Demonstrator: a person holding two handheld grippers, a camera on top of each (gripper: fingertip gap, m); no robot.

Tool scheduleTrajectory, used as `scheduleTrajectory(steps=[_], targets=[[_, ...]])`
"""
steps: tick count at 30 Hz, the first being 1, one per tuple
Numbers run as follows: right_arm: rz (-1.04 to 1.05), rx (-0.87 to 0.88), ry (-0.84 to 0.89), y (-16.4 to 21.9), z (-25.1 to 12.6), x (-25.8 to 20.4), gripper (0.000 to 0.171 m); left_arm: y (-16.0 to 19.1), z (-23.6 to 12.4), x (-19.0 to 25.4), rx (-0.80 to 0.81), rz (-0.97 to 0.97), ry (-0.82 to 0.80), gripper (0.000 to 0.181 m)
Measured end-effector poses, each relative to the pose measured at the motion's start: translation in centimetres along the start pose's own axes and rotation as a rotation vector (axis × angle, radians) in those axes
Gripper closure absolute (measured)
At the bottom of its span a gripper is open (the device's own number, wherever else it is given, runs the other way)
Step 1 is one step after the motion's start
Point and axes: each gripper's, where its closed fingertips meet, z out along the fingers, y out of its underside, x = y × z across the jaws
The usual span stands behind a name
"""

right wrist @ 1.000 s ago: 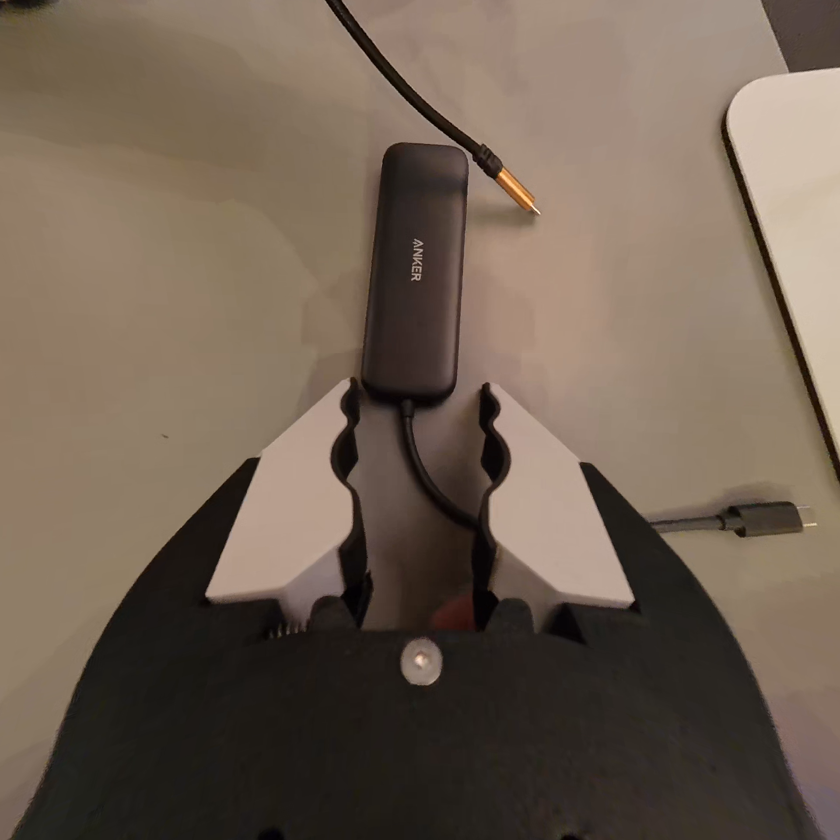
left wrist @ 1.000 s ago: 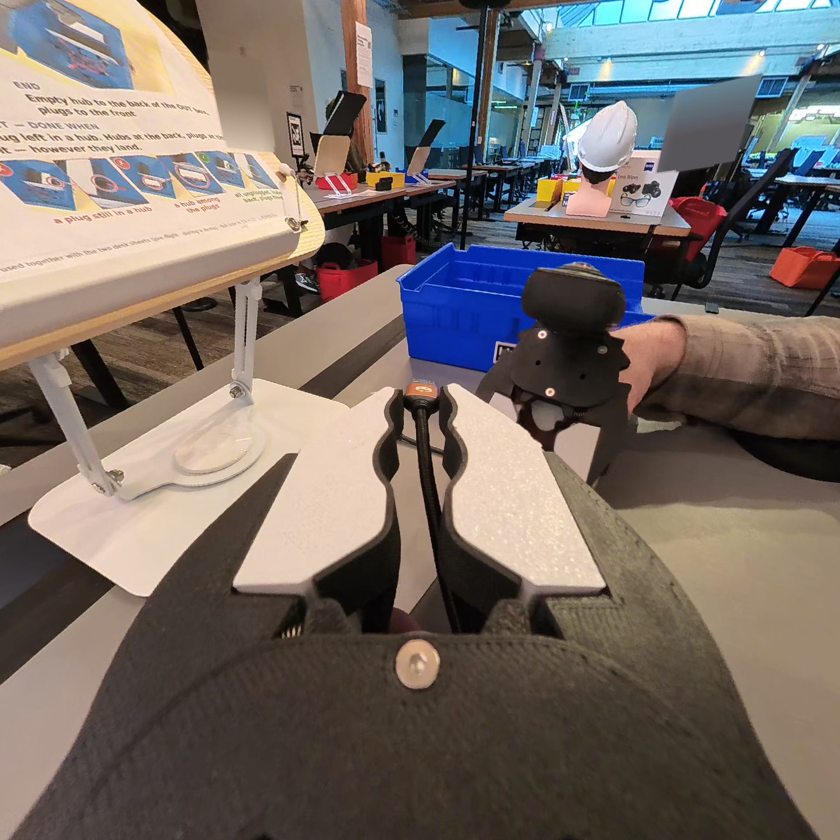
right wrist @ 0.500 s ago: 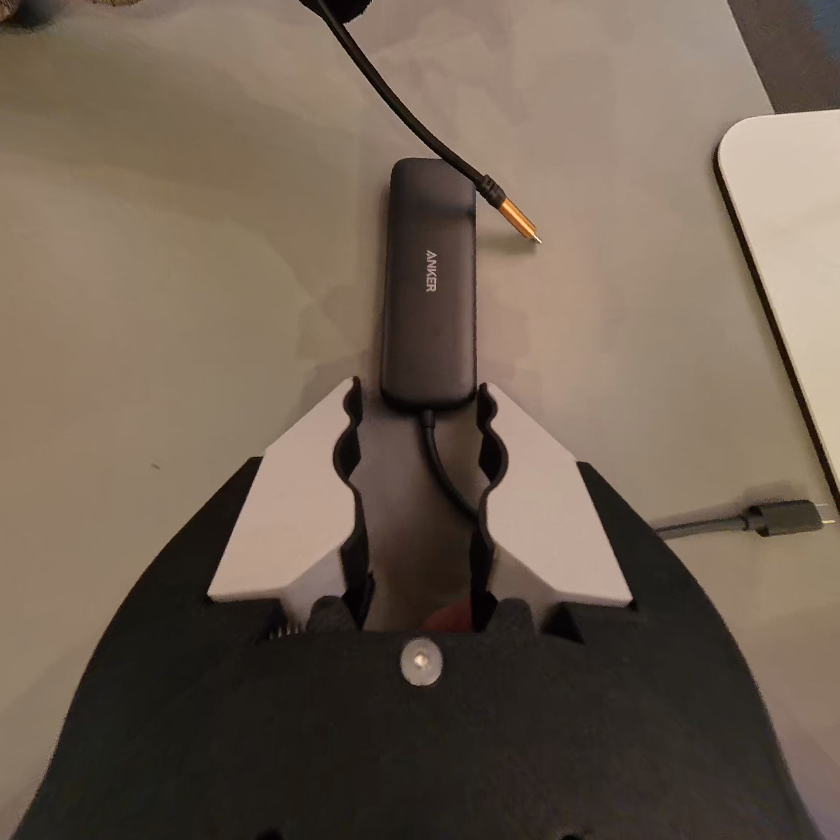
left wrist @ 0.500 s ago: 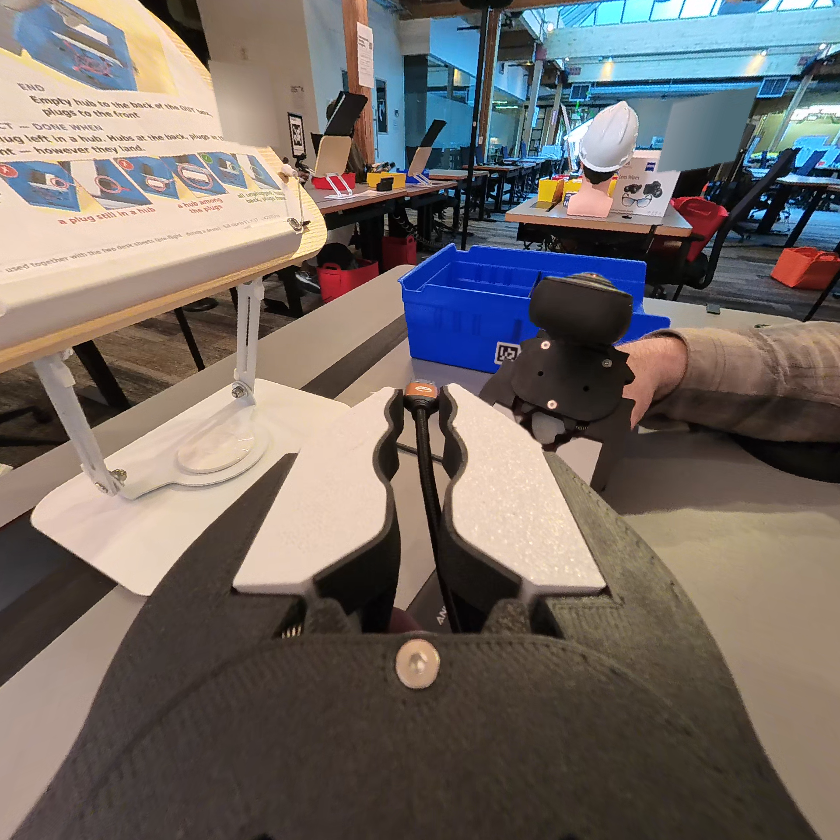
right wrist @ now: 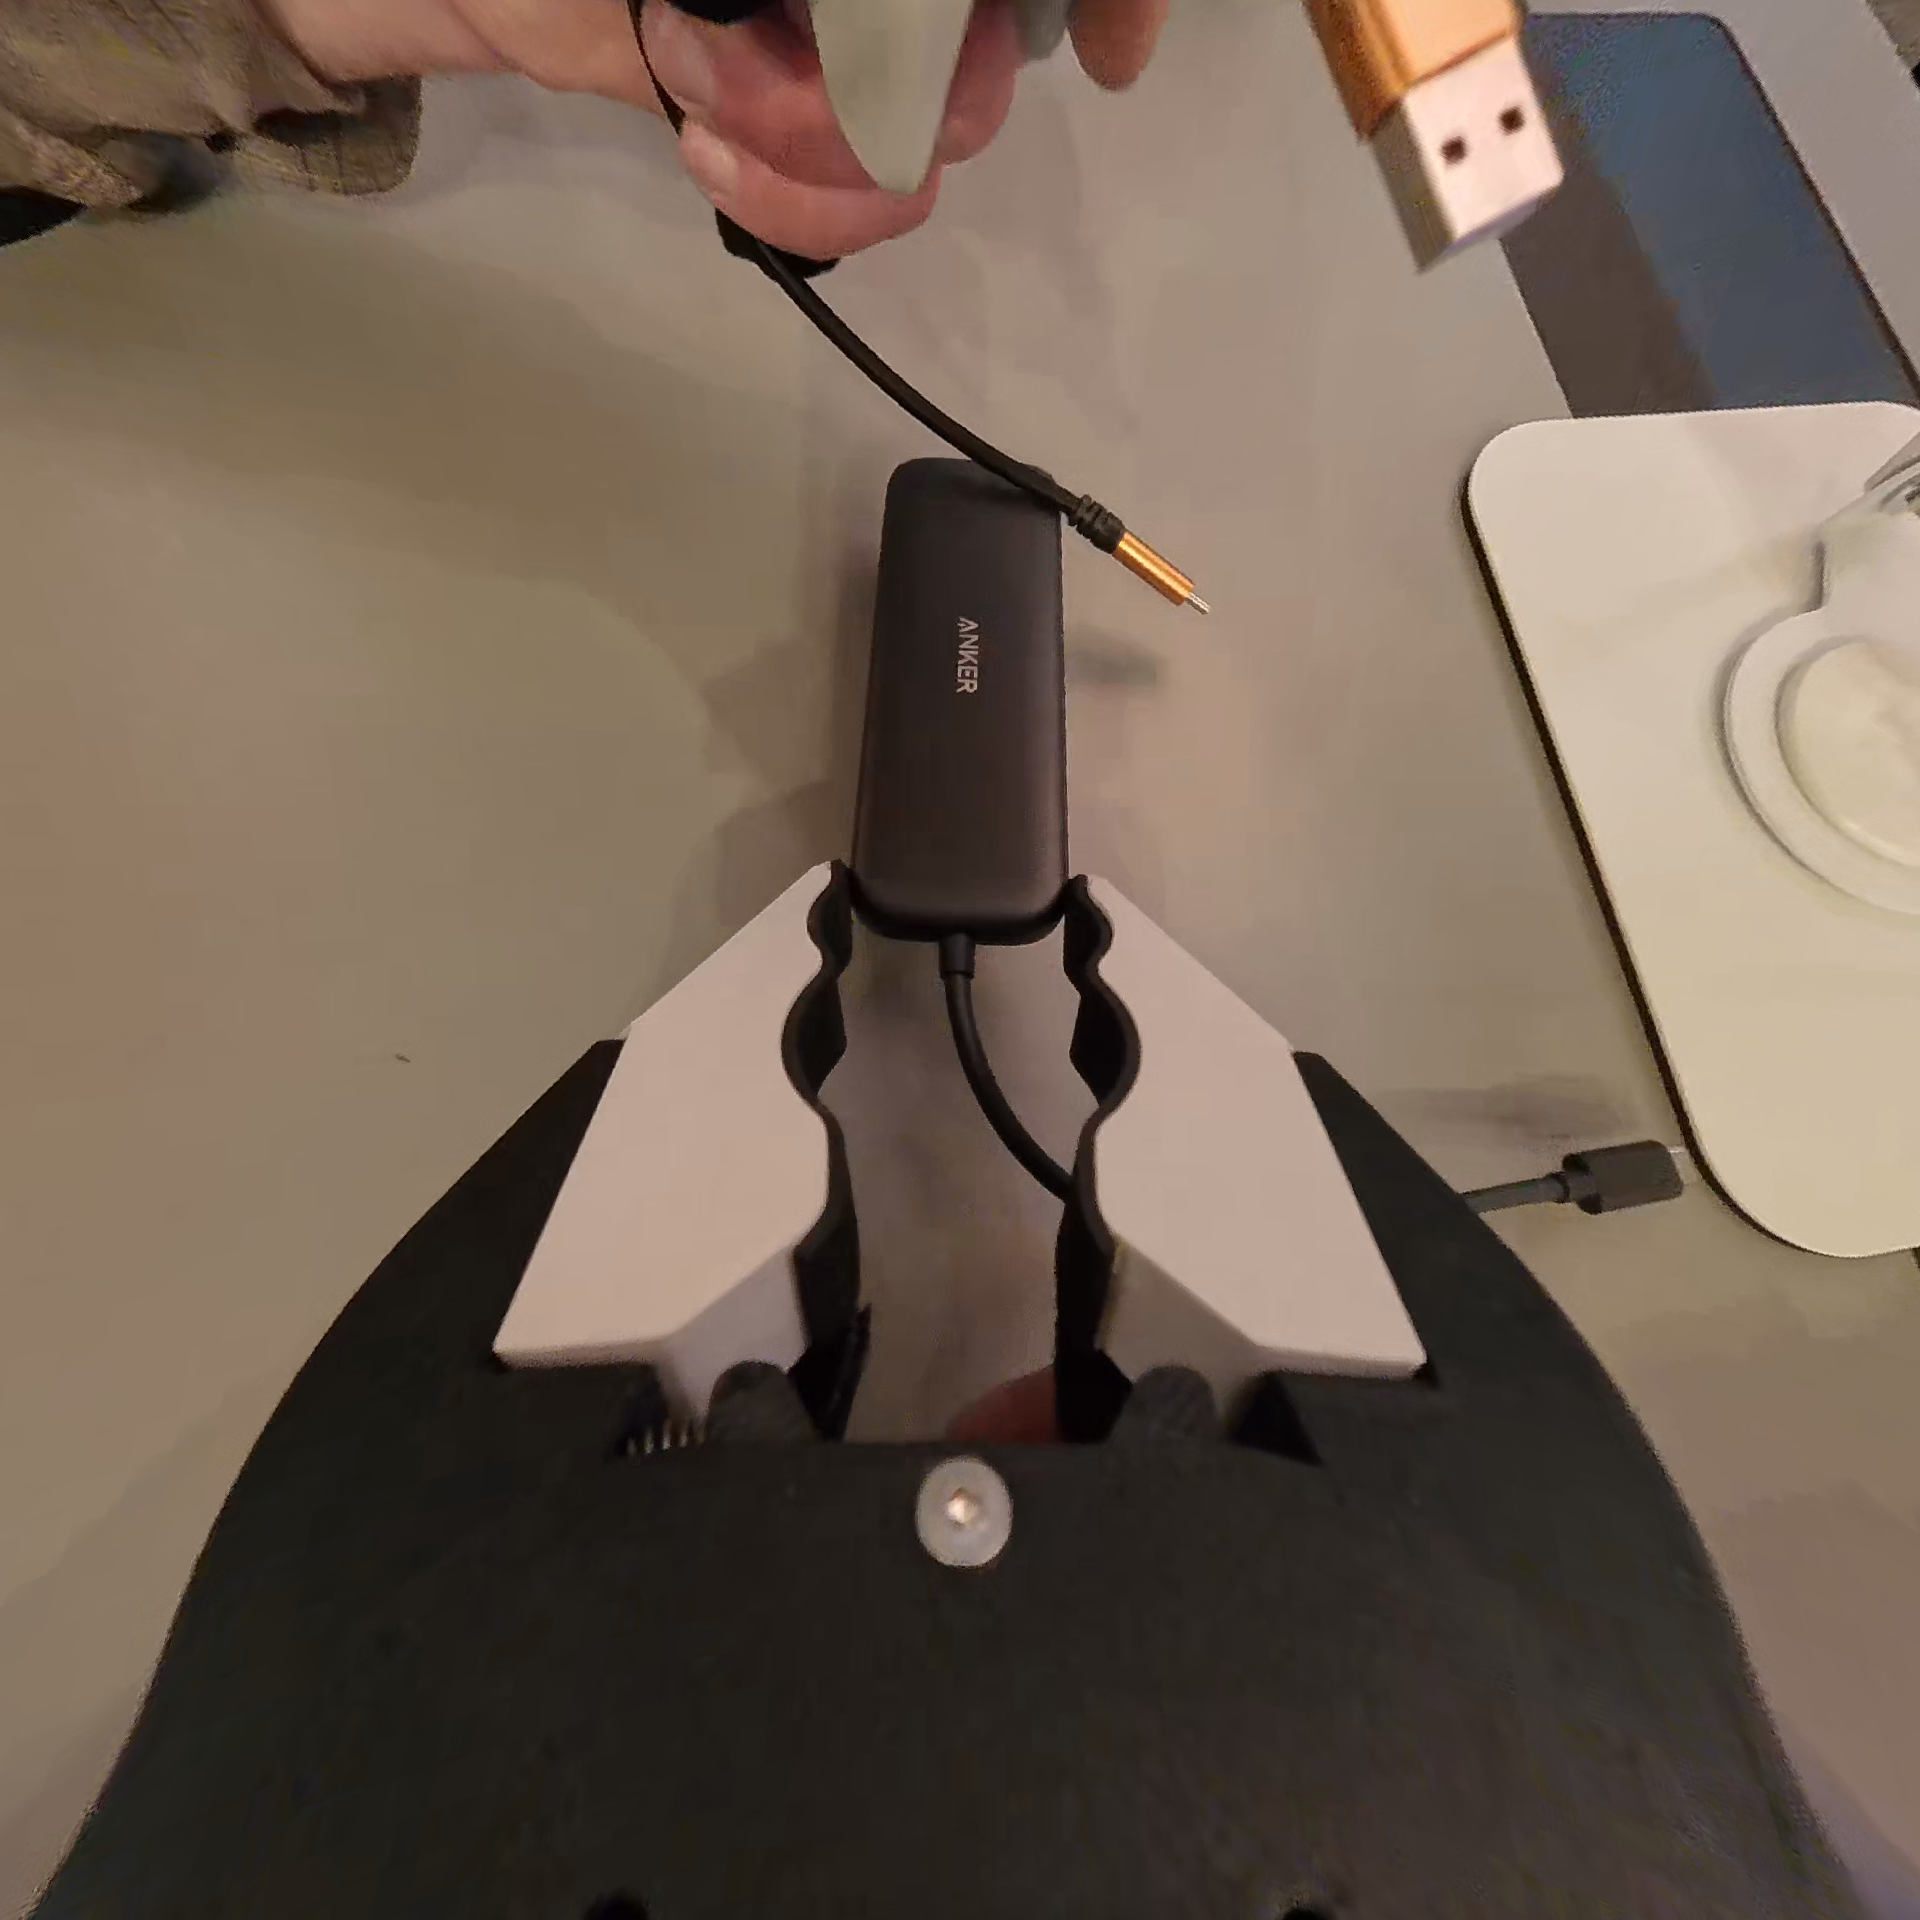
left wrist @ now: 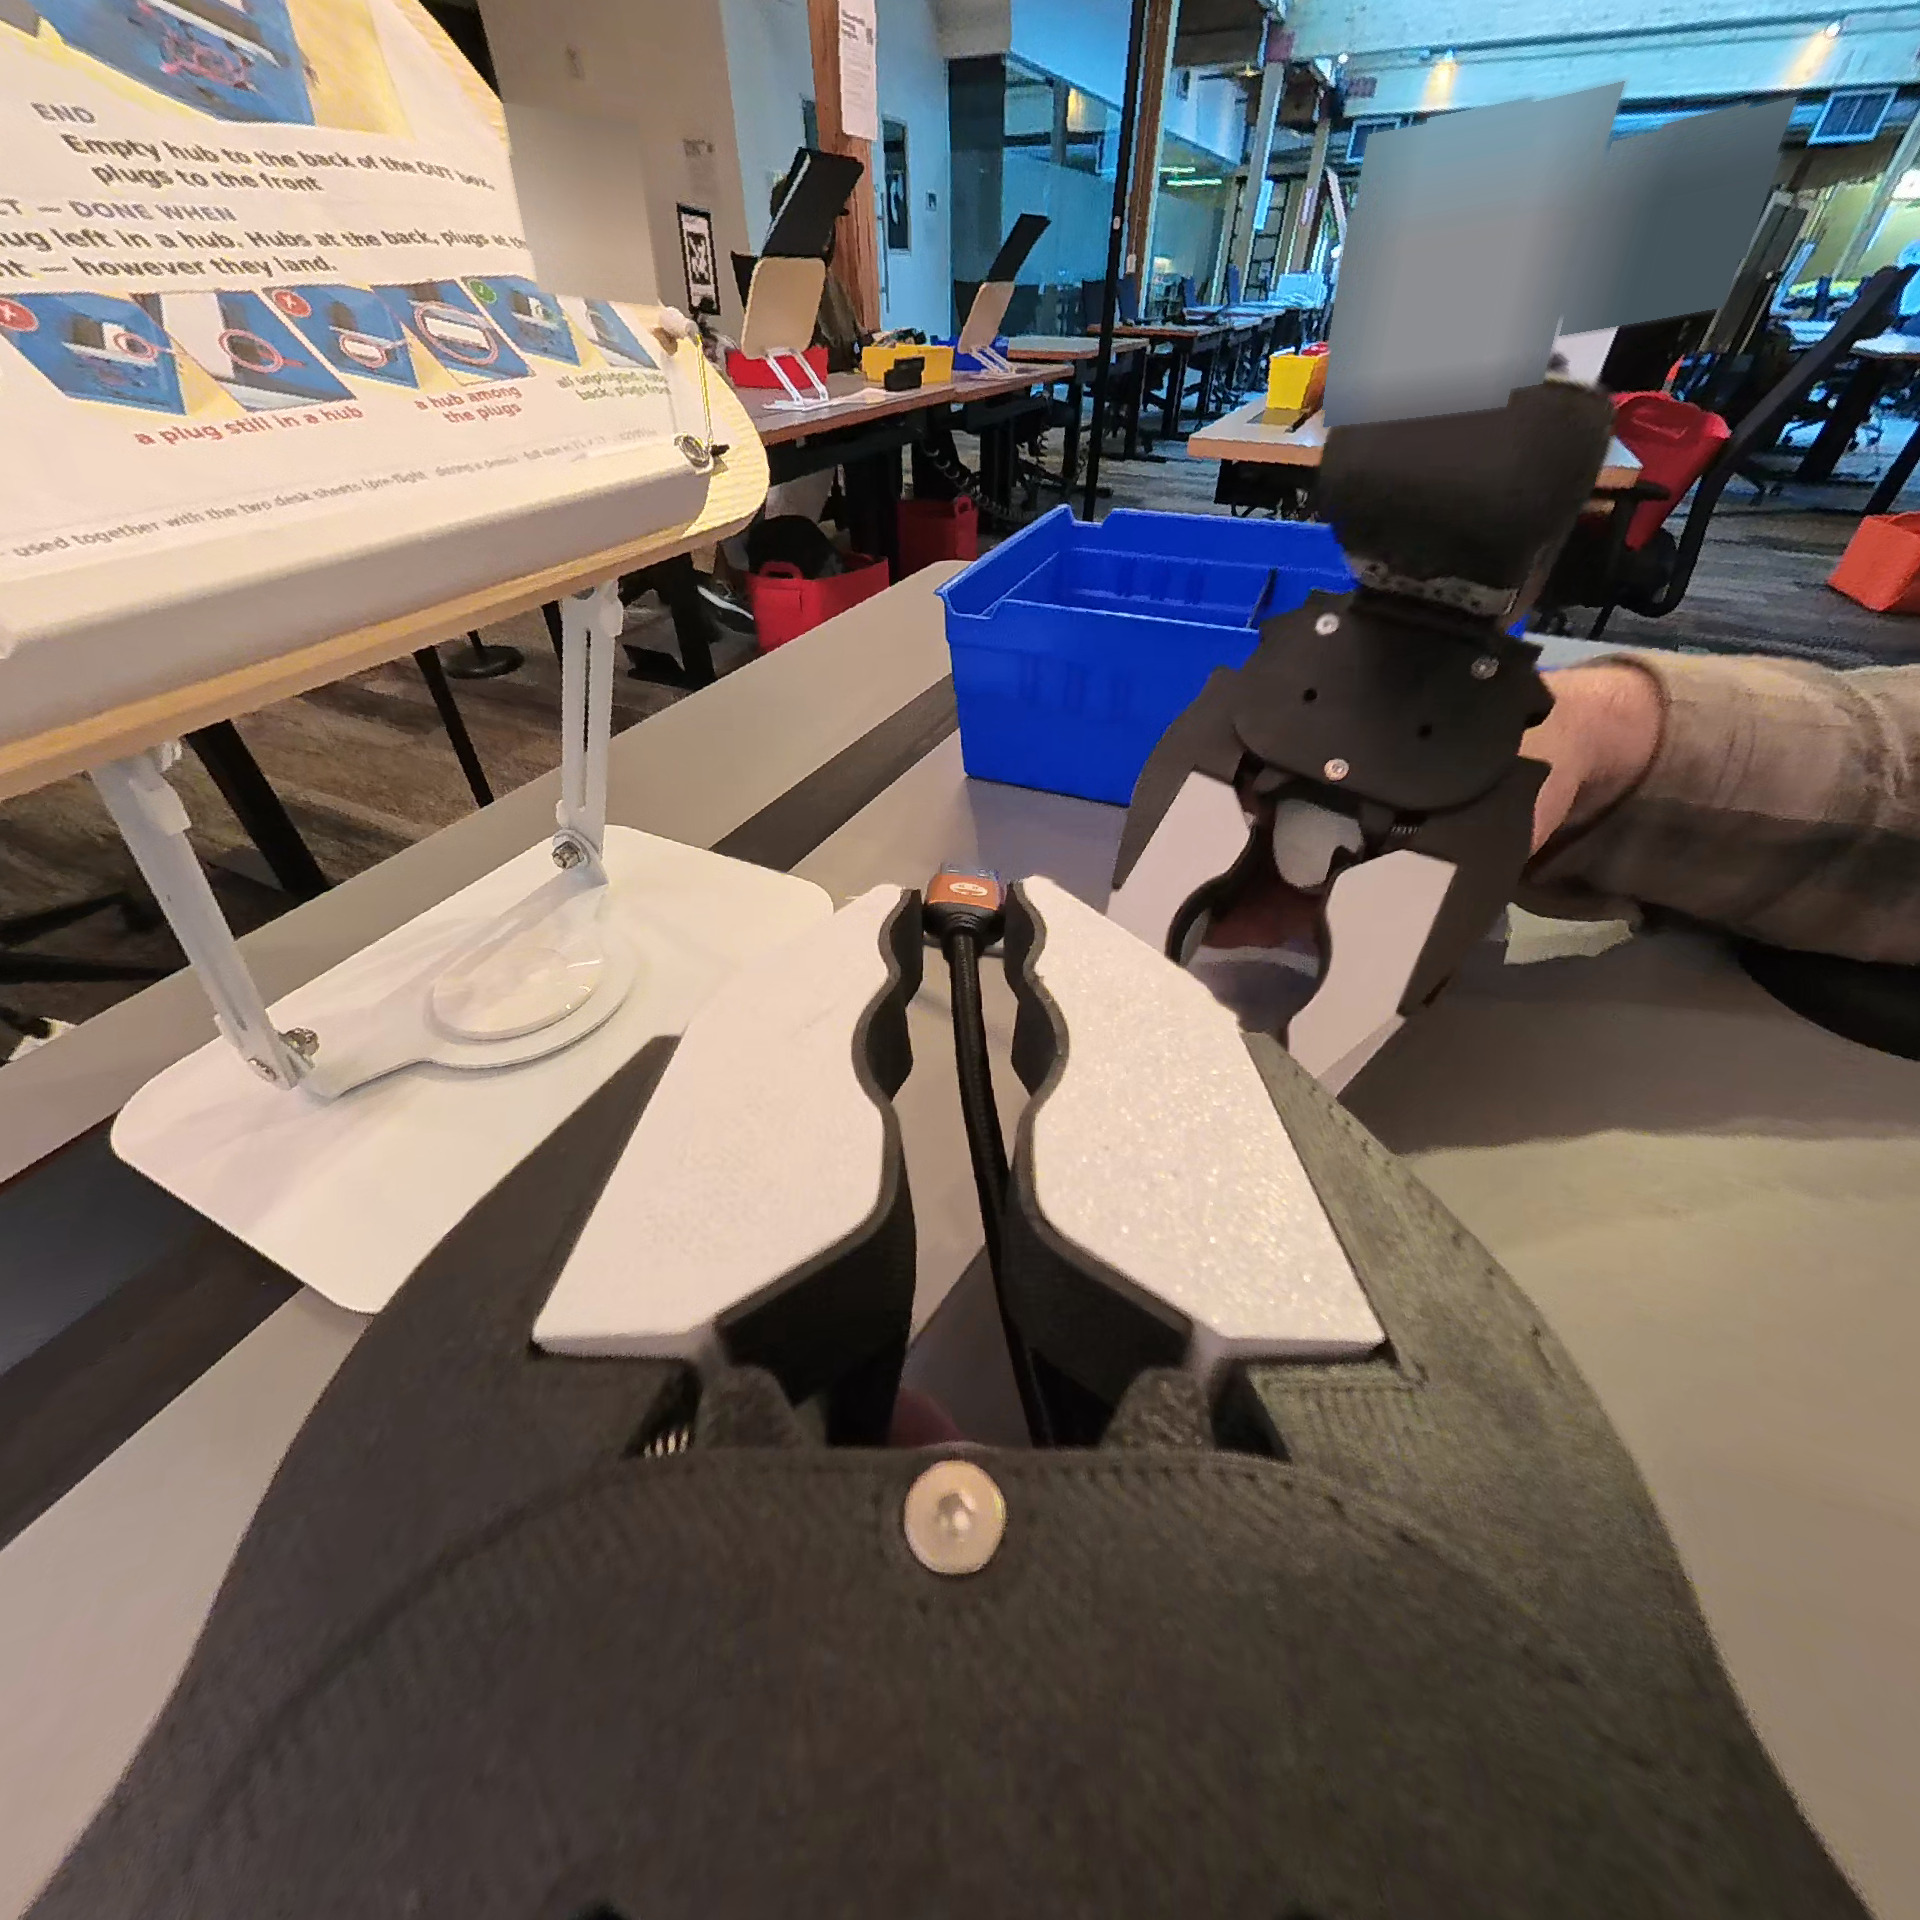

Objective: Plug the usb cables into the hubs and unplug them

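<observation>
Now our right gripper (right wrist: 961,914) has closed in: a second ago its jaws stood wide just short of the hub (right wrist: 961,707); here they pinch its near end, the hub lying flat on the surface (right wrist: 416,727). Our left gripper (left wrist: 961,914) keeps its jaws narrow on the cable (left wrist: 982,1122), and the plug (right wrist: 1439,135) has come up close above the hub. We judge insertion is next, though the plug isn't yet lined up.

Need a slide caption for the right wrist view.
Right gripper closing on black hub's near end; orange USB plug hovers above.
</observation>
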Motion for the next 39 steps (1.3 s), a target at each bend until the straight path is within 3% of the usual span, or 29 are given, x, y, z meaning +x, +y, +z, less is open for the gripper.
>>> scheduleTrajectory(steps=[15,30,39], targets=[[-0.019,0.010,0.022,-0.9,-1.7,0.3,0.132,2.2,0.4,-1.0,-0.077,-0.007,-0.050,0.166],[-0.018,-0.020,-0.003,-0.4,-0.6,-0.5,0.132,3.3,0.6,-1.6,-0.120,-0.002,-0.069,0.166],[0.043,0.068,-0.010,-1.4,-1.2,0.2,0.132,2.6,0.4,-1.6,-0.058,-0.075,-0.057,0.166]])
